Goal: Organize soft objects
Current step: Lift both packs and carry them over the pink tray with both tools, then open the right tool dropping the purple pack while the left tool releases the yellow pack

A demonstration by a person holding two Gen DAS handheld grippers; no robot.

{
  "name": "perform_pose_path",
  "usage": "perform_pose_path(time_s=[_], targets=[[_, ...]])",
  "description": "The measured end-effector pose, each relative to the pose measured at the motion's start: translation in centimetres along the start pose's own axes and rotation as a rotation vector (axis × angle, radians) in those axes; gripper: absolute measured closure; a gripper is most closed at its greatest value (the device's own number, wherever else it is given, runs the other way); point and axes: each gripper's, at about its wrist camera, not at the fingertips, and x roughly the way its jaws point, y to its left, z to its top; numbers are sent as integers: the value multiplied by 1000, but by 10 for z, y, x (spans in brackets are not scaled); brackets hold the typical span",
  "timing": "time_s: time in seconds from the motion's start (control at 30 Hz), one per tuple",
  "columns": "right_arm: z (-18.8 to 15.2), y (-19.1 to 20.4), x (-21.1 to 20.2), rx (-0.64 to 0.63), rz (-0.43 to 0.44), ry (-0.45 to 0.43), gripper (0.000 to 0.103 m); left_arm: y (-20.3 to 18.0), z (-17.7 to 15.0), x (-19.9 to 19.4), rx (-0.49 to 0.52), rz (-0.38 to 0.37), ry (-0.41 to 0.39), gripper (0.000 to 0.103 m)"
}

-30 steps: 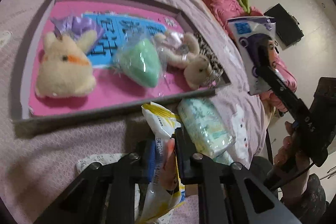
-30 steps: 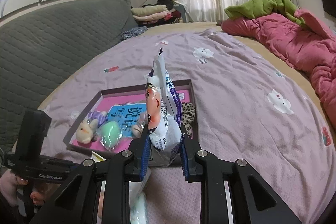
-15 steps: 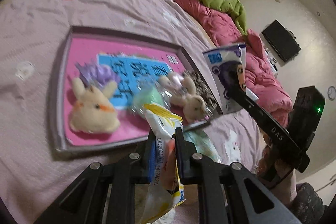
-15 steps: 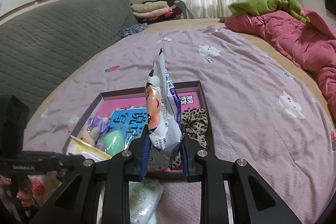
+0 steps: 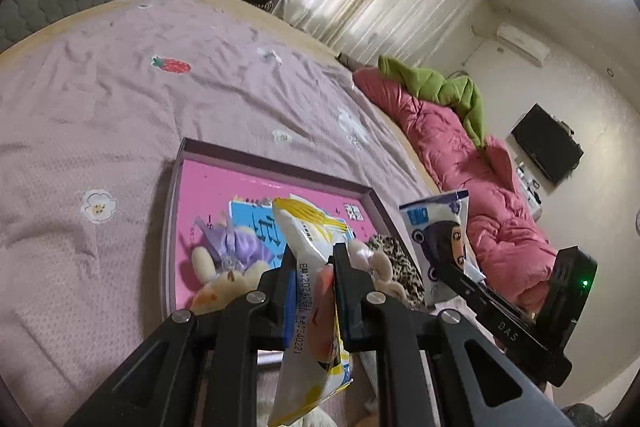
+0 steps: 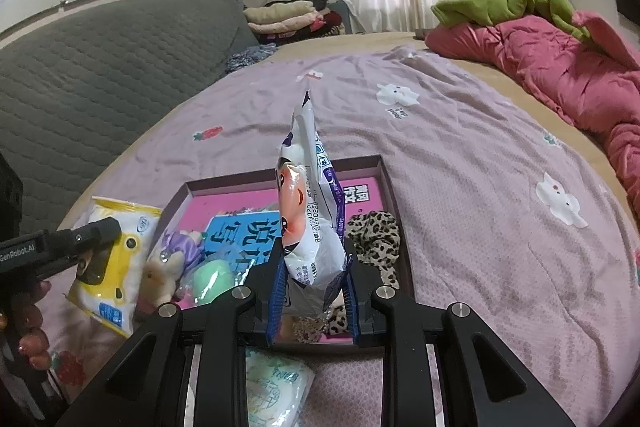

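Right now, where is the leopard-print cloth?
In the right wrist view, the leopard-print cloth lies in the pink tray's right corner, just behind the purple-and-white packet.

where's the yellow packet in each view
Left wrist: the yellow packet sits bottom centre, clamped in the left gripper, hiding part of the tray.
Right wrist: the same packet is at the left edge, held up left of the tray, with the left gripper's finger across it.
Shared landmark: the pink tray with the leopard-print cloth at its right side.
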Motion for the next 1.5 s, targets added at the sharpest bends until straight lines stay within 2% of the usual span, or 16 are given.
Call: perform_pose_path(time_s=[0.23, 0.47, 0.63, 1.13, 1.5], targets=[[-1, -7, 12, 40, 21, 50, 77, 19, -1, 14, -63, 35, 1, 87], [-8, -15, 30, 119, 56, 124, 77, 26, 0, 29, -79, 23, 11, 87], [-12, -26, 36, 175, 62, 158, 75, 32, -2, 38, -92, 49, 29, 86], [-18, -28, 24, 104, -23, 162, 55, 33, -6, 45, -65, 116, 59, 85], [-18, -25, 0, 52, -50, 128, 47, 33, -4, 44, -58, 149, 79, 84]])
